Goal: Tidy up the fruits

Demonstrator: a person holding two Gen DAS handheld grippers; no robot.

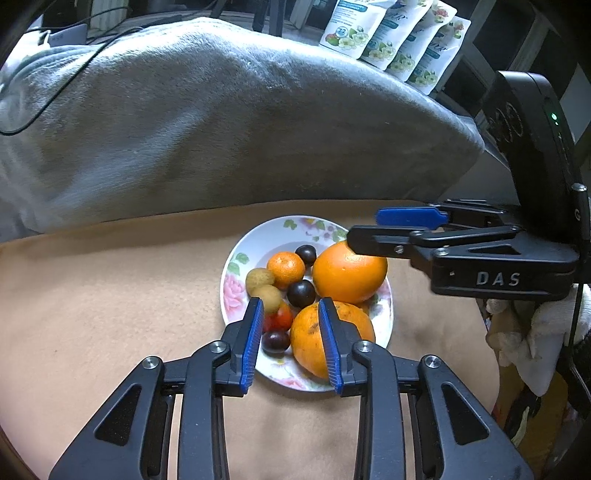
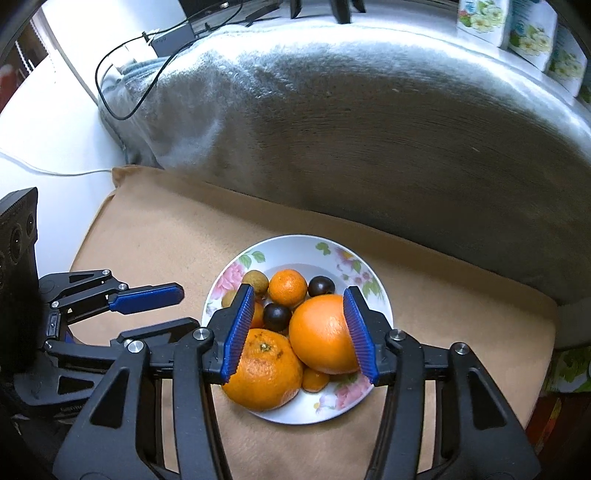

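Note:
A white floral plate (image 1: 236,258) (image 2: 325,254) on a tan mat holds two big oranges (image 1: 349,271) (image 2: 321,339), one speckled (image 1: 308,339) (image 2: 264,373), a small mandarin (image 1: 285,268) (image 2: 287,288), dark plums (image 1: 301,293) (image 2: 277,316), tan longans (image 1: 259,278) (image 2: 255,279) and a red fruit (image 1: 279,319). My left gripper (image 1: 291,345) is open above the plate's near side, empty. My right gripper (image 2: 301,334) is open above the oranges, empty; in the left wrist view it (image 1: 364,229) reaches in from the right over the plate's far edge.
A grey blanket (image 1: 221,122) (image 2: 369,129) is heaped behind the tan mat (image 1: 110,295) (image 2: 155,236). Floral packets (image 1: 395,33) stand at the back right. A black cable (image 2: 122,81) runs over the blanket's left end. A white surface (image 2: 55,129) lies left of the mat.

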